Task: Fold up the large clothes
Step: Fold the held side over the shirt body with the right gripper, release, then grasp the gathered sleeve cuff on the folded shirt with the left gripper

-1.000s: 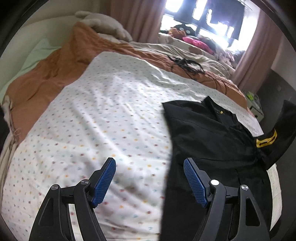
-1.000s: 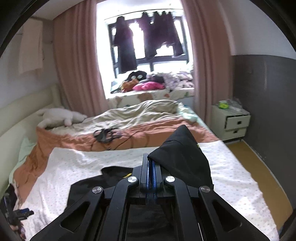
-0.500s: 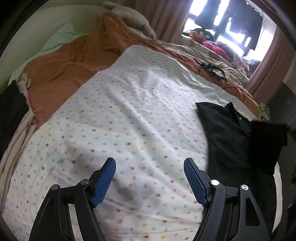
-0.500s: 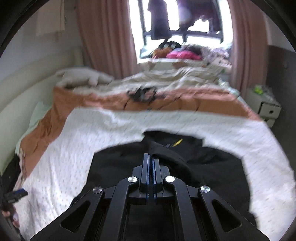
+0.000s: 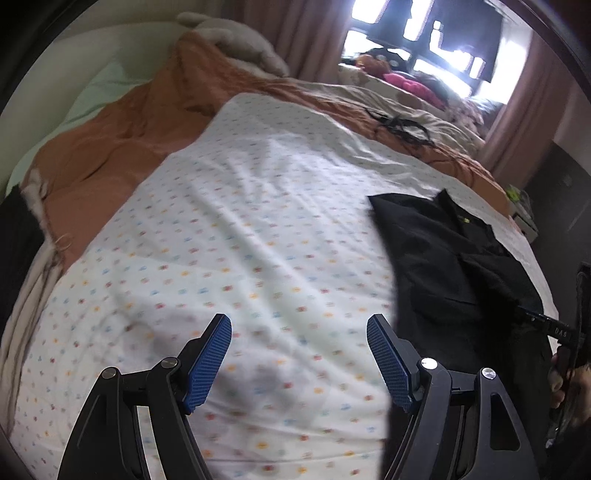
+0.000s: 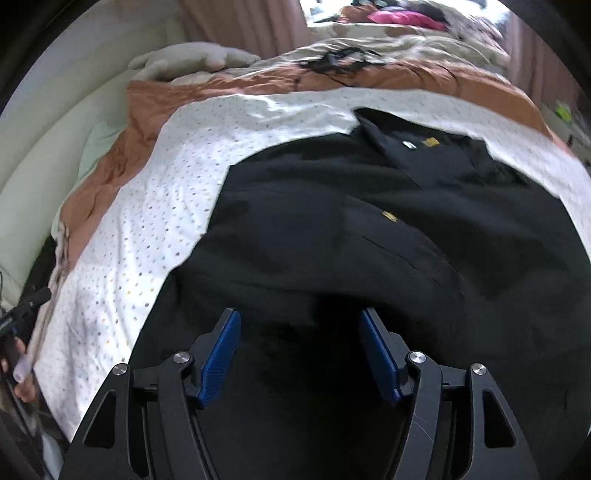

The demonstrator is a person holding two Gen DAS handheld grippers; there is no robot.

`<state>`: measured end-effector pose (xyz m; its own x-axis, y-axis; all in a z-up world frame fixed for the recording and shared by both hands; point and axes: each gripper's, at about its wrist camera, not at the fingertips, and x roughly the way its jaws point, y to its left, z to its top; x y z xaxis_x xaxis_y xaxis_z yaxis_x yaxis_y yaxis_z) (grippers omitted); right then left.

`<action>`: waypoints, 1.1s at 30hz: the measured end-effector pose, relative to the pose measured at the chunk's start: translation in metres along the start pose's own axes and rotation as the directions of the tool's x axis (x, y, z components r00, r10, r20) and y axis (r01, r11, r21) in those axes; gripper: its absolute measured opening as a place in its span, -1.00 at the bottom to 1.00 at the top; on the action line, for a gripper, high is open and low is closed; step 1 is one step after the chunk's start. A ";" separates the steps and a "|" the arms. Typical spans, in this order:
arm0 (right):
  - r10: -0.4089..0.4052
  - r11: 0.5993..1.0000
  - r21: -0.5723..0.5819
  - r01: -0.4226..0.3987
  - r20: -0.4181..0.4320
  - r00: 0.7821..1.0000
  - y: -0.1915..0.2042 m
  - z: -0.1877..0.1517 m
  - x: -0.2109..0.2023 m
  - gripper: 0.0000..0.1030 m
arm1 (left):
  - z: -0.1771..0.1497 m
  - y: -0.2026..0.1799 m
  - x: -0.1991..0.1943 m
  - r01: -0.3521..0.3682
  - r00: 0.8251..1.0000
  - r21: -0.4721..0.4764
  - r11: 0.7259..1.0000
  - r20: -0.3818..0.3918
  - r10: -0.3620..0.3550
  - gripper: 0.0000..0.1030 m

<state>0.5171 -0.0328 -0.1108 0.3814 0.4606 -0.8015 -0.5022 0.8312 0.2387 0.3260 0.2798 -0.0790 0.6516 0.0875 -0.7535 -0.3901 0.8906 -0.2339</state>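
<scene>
Shirt: I see the black shirt [image 6: 369, 229] lying flat on the dotted white sheet [image 6: 155, 206], collar toward the far end of the bed, one side folded over the front.
Markings: small yellow tags near the collar and on the folded part; too blurred for me to read.
Right gripper: my right gripper [image 6: 300, 354] hovers just over the shirt's near part, jaws just sprung apart, nothing between the blue pads, cloth released.
Left gripper: my left gripper [image 5: 299, 363] hangs wide and empty over bare sheet, the shirt [image 5: 443, 266] off to its right.
Writing: white letters on the black tool at the right edge of the left view, unreadable.
Beyond: orange blanket [image 5: 110, 147], tangled black cable [image 5: 402, 125], plush toy [image 6: 192, 59], pink curtains [image 5: 295, 33].
</scene>
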 end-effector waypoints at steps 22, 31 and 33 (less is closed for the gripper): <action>-0.064 0.937 0.348 0.014 0.134 0.989 -0.198 -0.074 -0.063 0.16 | -0.004 -0.288 0.074 0.171 0.983 0.391 0.904 -0.133 -0.129 0.50; -0.092 0.907 0.420 0.022 0.148 0.985 -0.256 -0.107 -0.083 0.15 | -0.032 -0.370 0.135 0.206 0.966 0.463 0.862 -0.235 -0.105 0.50; -0.096 0.900 0.436 0.021 0.152 0.984 -0.265 -0.113 -0.087 0.15 | -0.038 -0.380 0.152 0.192 0.964 0.472 0.860 -0.255 -0.076 0.50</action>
<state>0.5289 -0.3285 -0.1662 0.5418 0.4205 -0.7278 -0.1059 0.8931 0.4372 0.5484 -0.0626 -0.1283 0.4918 -0.0968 -0.8653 0.0970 0.9937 -0.0560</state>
